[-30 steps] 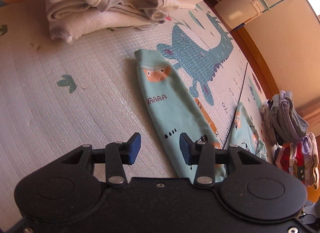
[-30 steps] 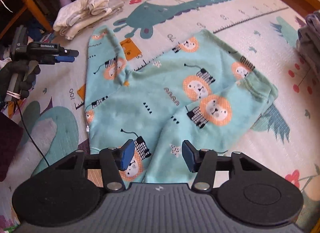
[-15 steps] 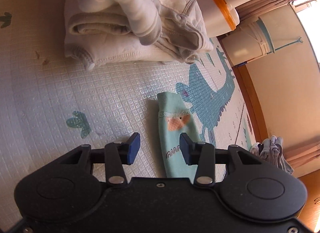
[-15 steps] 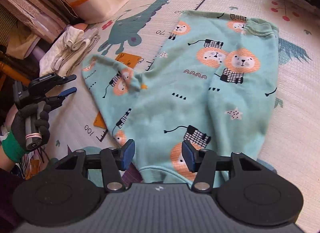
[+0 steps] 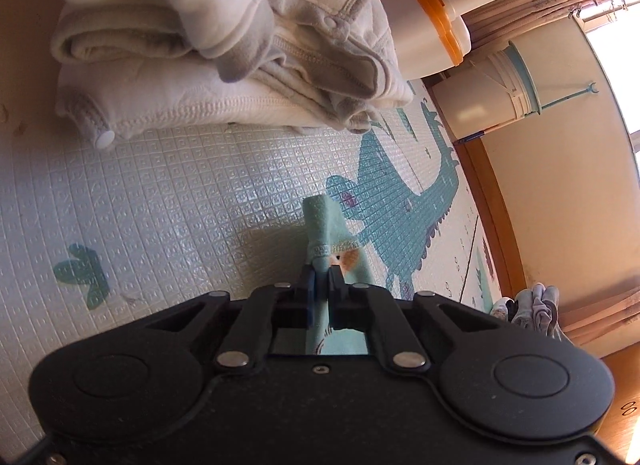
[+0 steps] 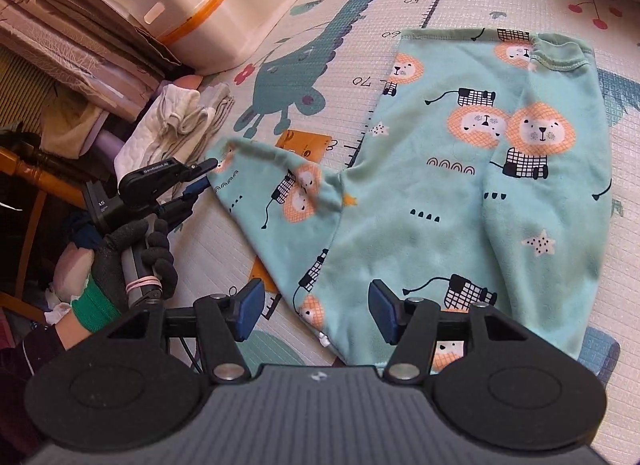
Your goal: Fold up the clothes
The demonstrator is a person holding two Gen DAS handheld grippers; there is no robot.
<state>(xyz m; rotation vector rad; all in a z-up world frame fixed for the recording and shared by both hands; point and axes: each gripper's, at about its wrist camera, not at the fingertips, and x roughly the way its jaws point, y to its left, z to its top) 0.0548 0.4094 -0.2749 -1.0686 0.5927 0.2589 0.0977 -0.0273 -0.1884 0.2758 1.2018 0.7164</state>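
A second ago my left gripper point(image 5: 320, 279) stood with its jaws apart over the mat point(image 5: 168, 193), the sleeve's cuff lying flat ahead of it; now the jaws are pinched tight on that cuff point(image 5: 326, 225), which bunches up out of the pads at centre frame. The folded white pile point(image 5: 224, 45) has grown from a strip along the top edge to fill the upper left of the left view. My right gripper point(image 6: 316, 311) has its jaws opening, somewhat wider than before, with nothing pressed between the pads; the top's point(image 6: 460, 193) near hem lies on the mat below and between them at lower centre. In the right view the top has swung from lying across the frame to running up toward the upper right. Only the right view shows the whole garment: teal with lions, spread flat on the mat, its sleeve reaching out to the left where the left gripper point(image 6: 200, 181), held in a gloved hand point(image 6: 132, 253), grips its end. That view also shows the white bin point(image 6: 224, 9) with orange trim at upper left. Only the left view shows the pinch up close, plus a pale bucket point(image 5: 488, 97) against the wall at upper right and some bundled clothes point(image 5: 532, 305) at the right edge.
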